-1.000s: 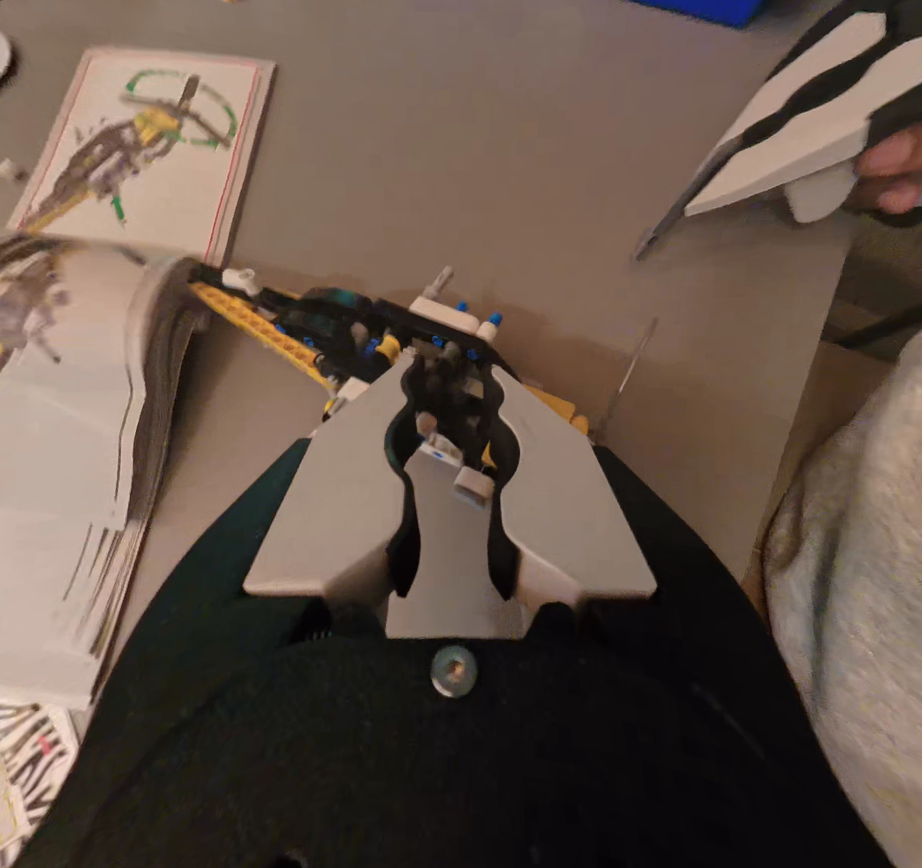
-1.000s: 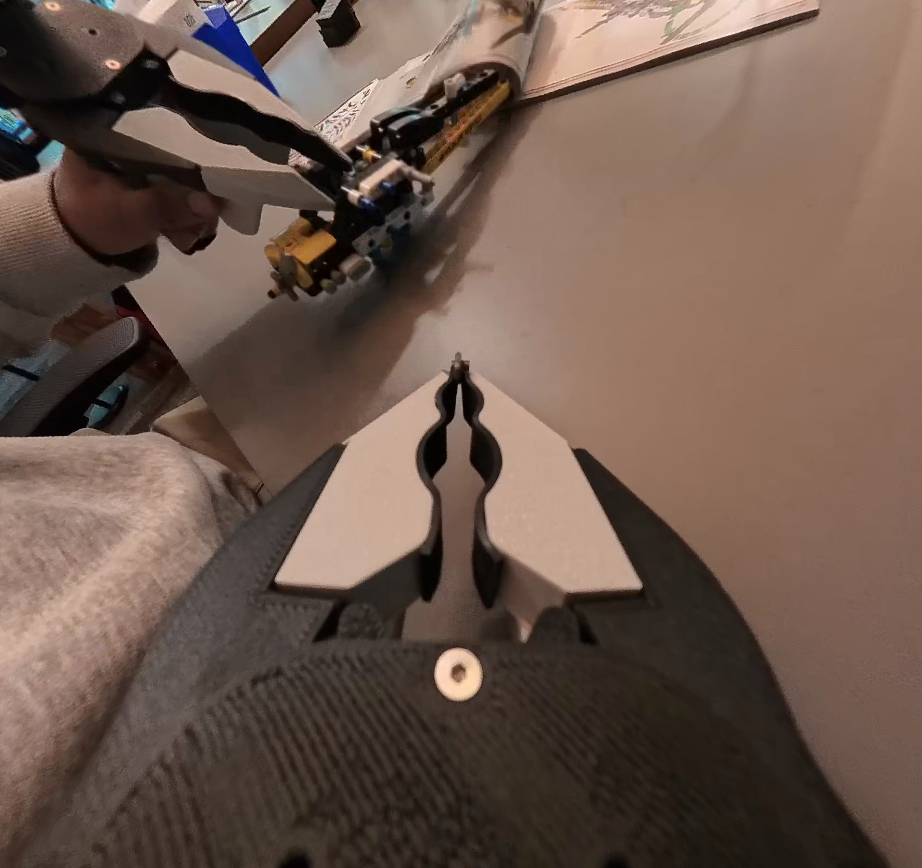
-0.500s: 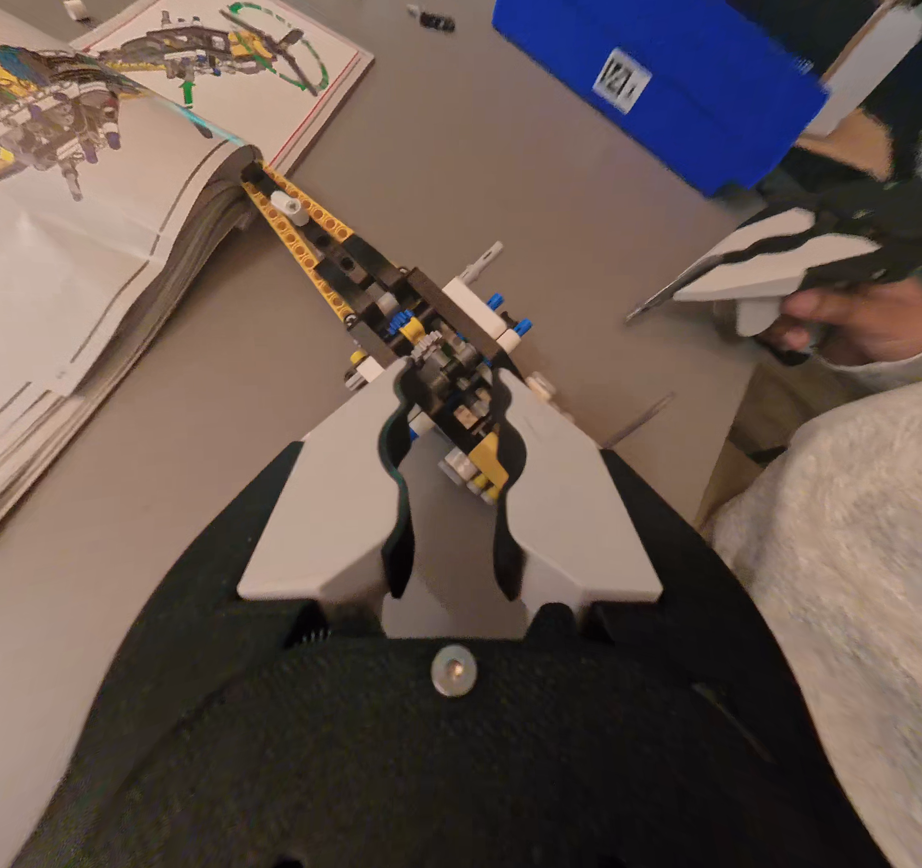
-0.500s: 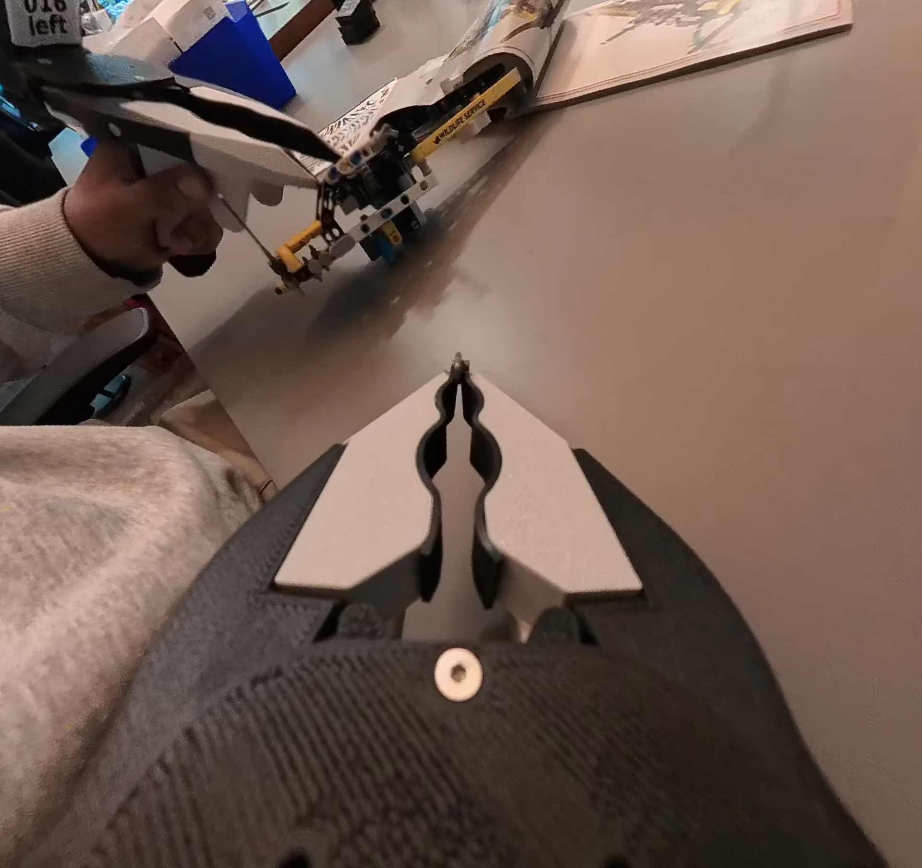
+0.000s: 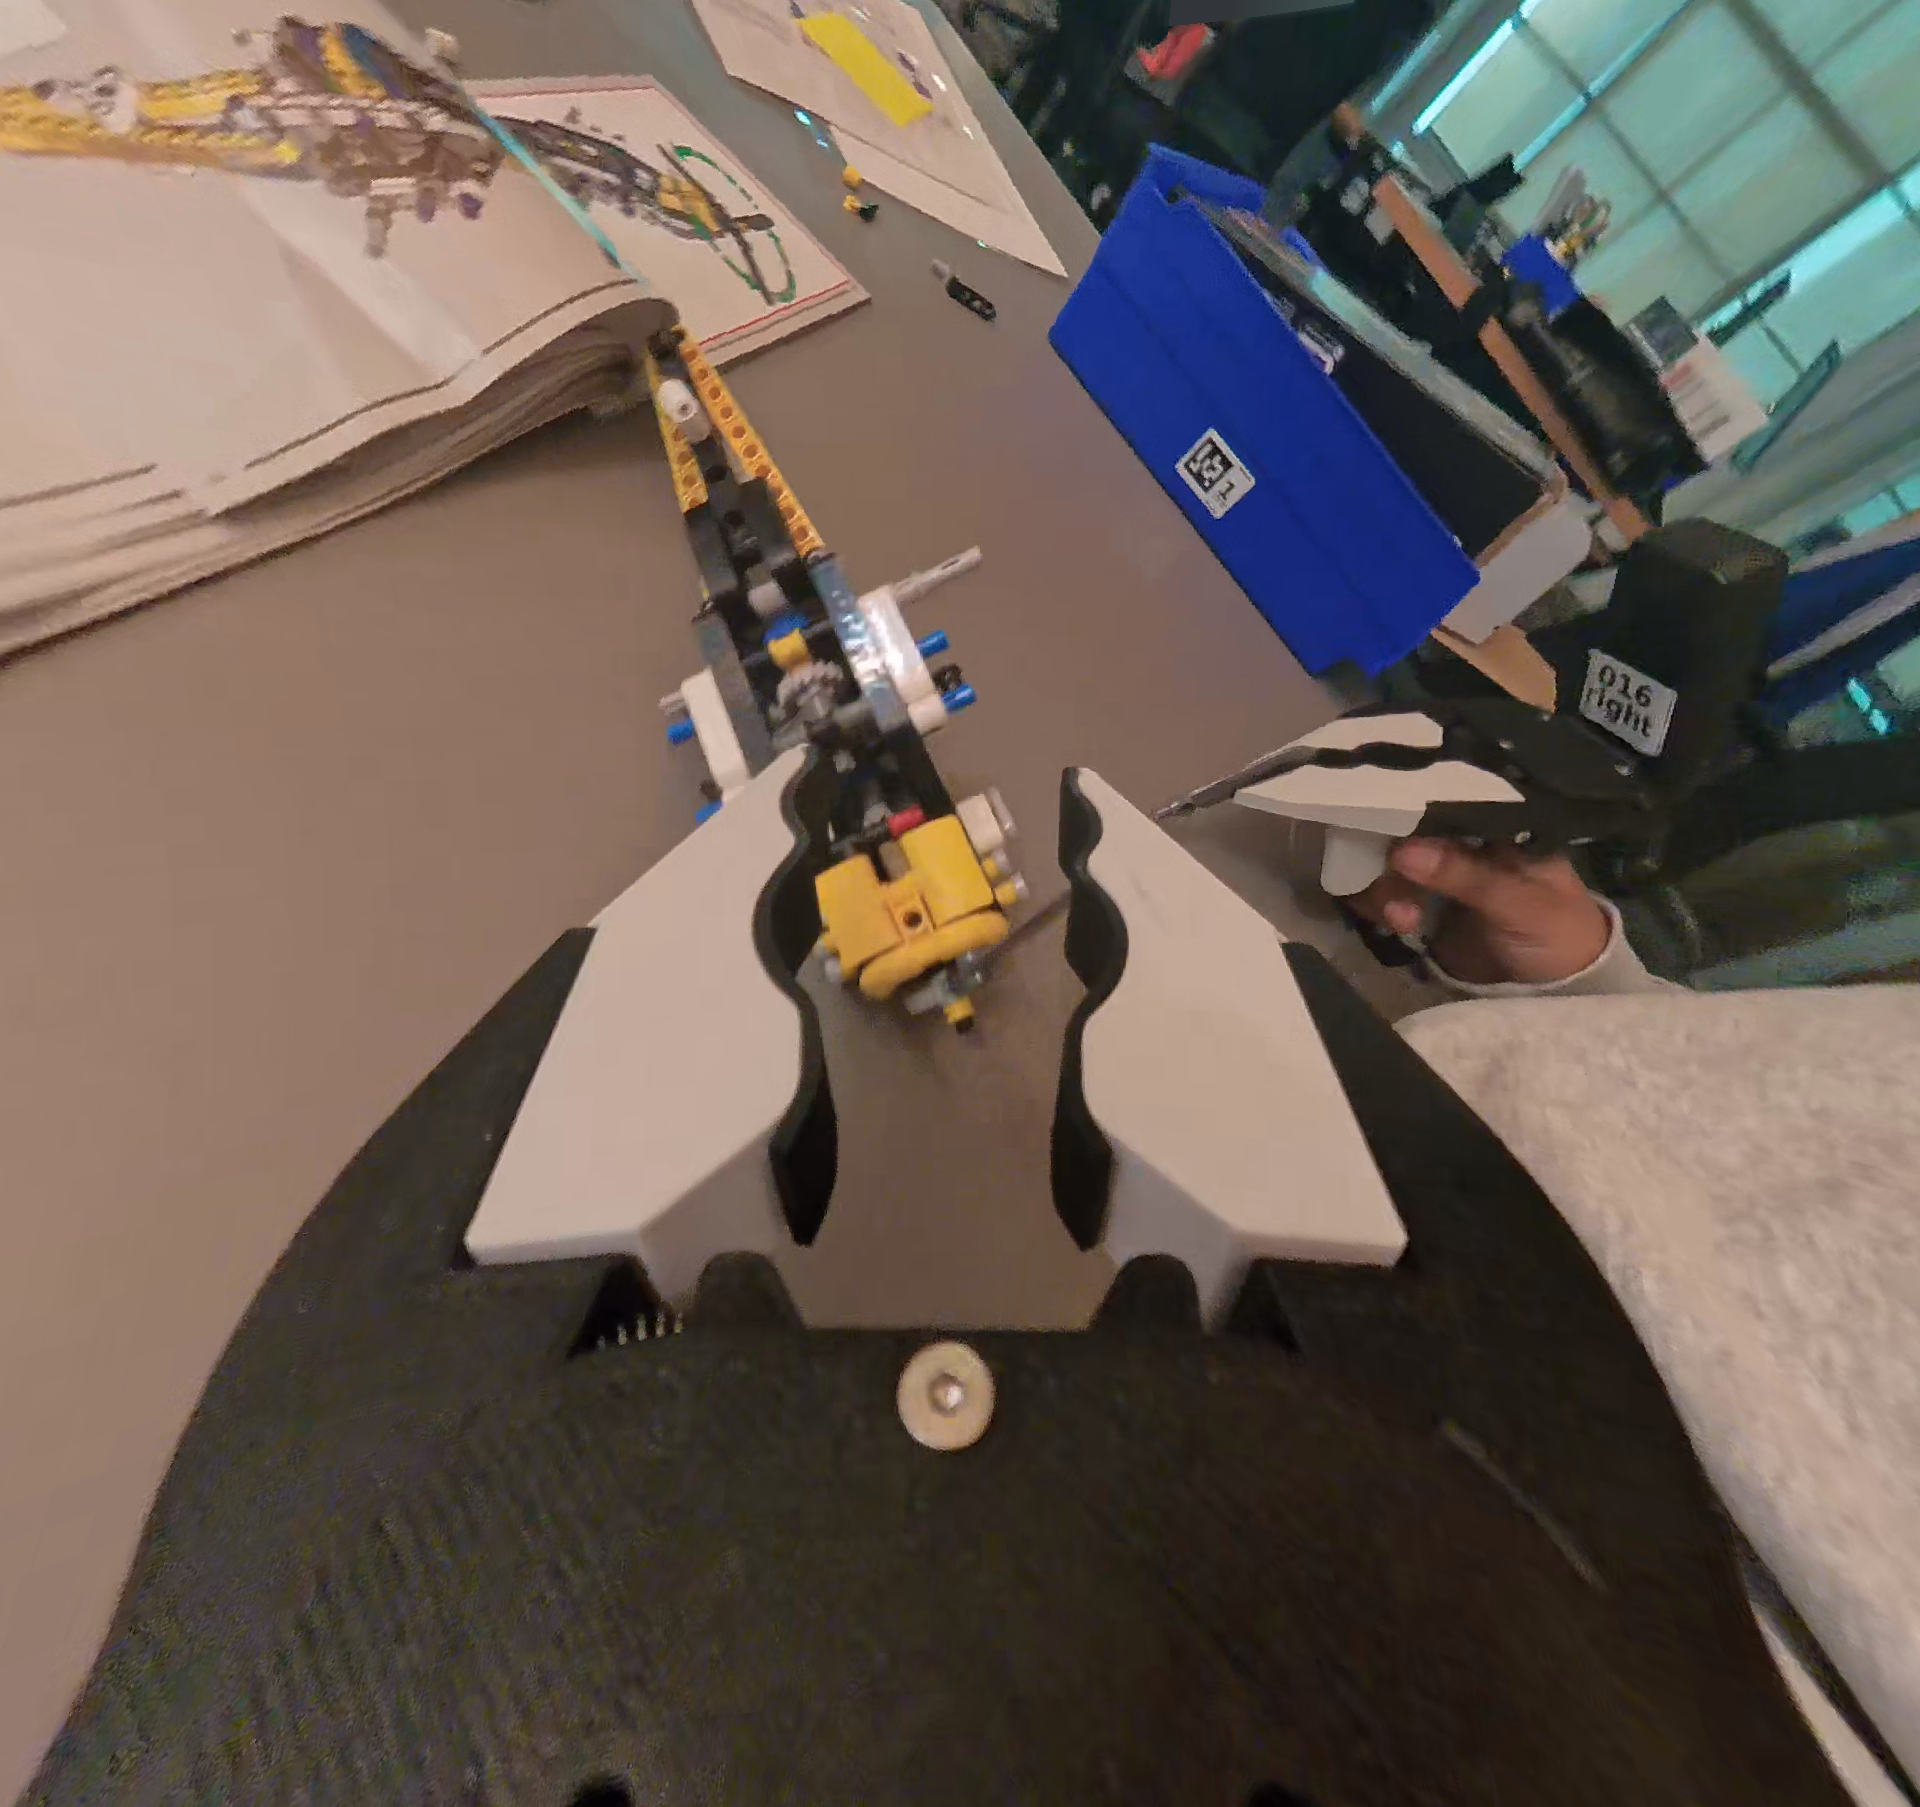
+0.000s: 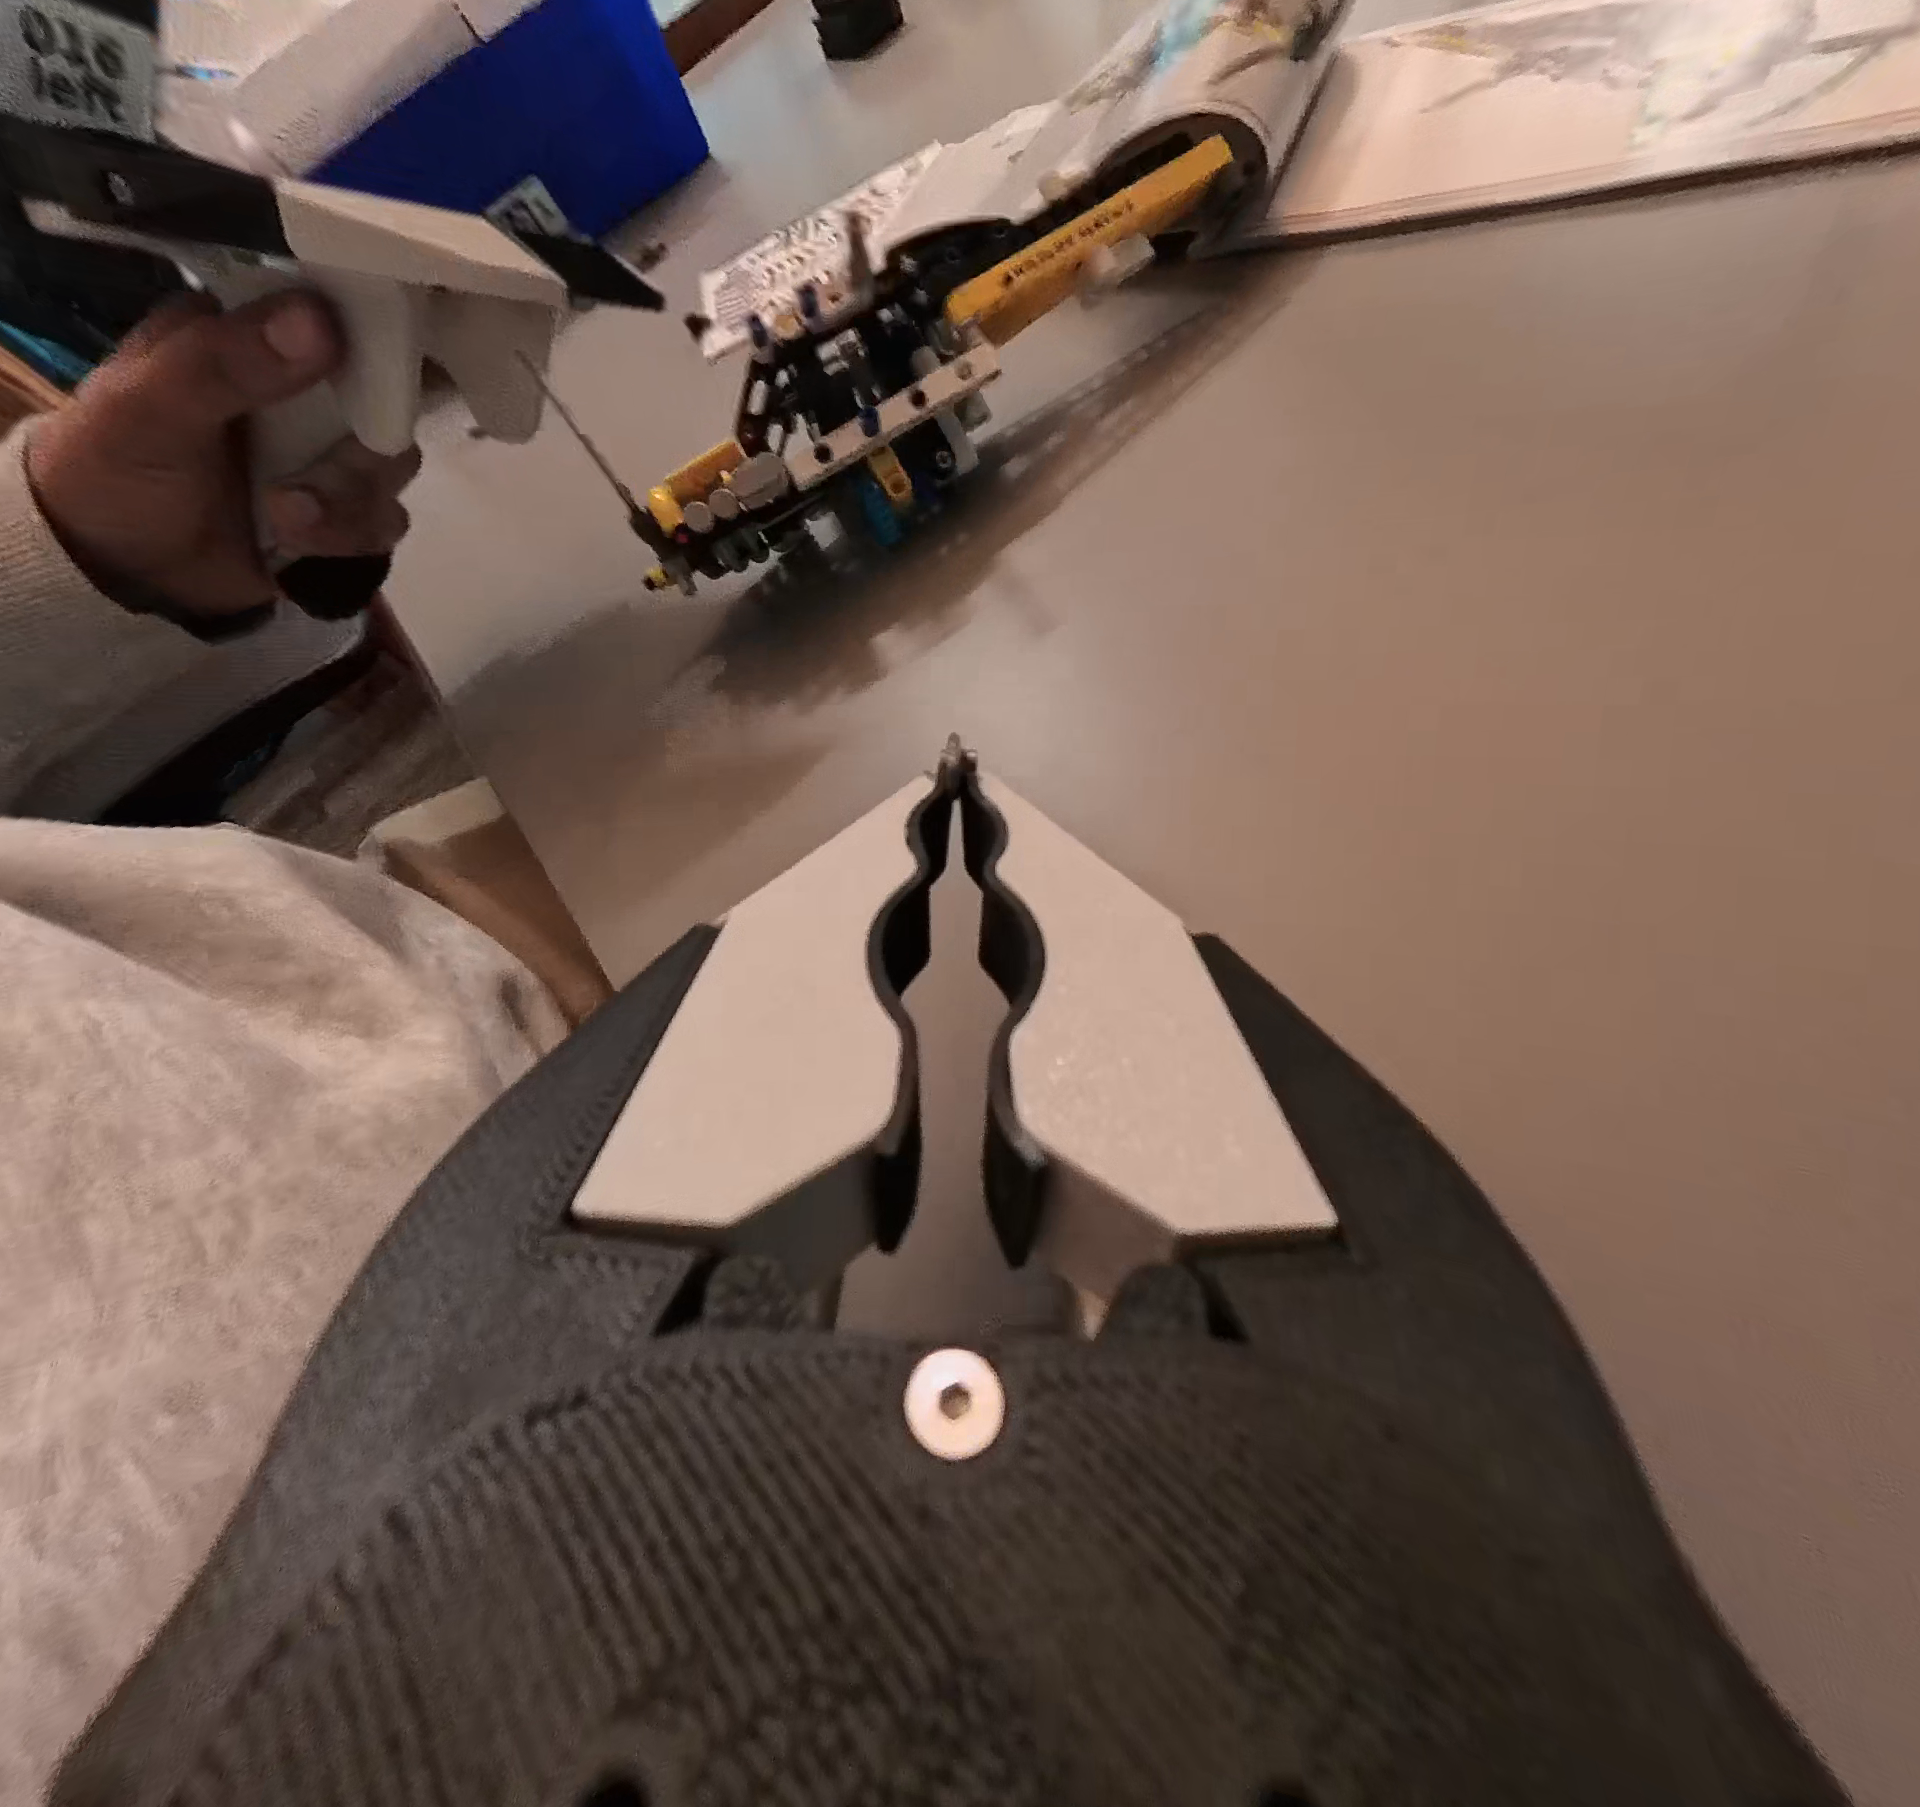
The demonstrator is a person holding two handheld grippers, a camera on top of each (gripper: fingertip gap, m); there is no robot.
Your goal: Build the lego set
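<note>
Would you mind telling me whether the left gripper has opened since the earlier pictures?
Yes. The left gripper now stands open, its jaws spread apart either side of the yellow-and-black lego model on the grey table.

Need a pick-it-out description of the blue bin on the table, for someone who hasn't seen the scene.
Start at the open instruction booklet on the grey table; the half-built lego model runs out from its spine. Right of the model, at the table's edge, stands the blue bin. It is the only solid blue box there, with a small white square tag on its side.

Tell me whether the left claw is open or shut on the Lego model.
Open. The left claw has a wide gap between its fingers, and the Lego model sits on the table between them, touching neither.
</note>
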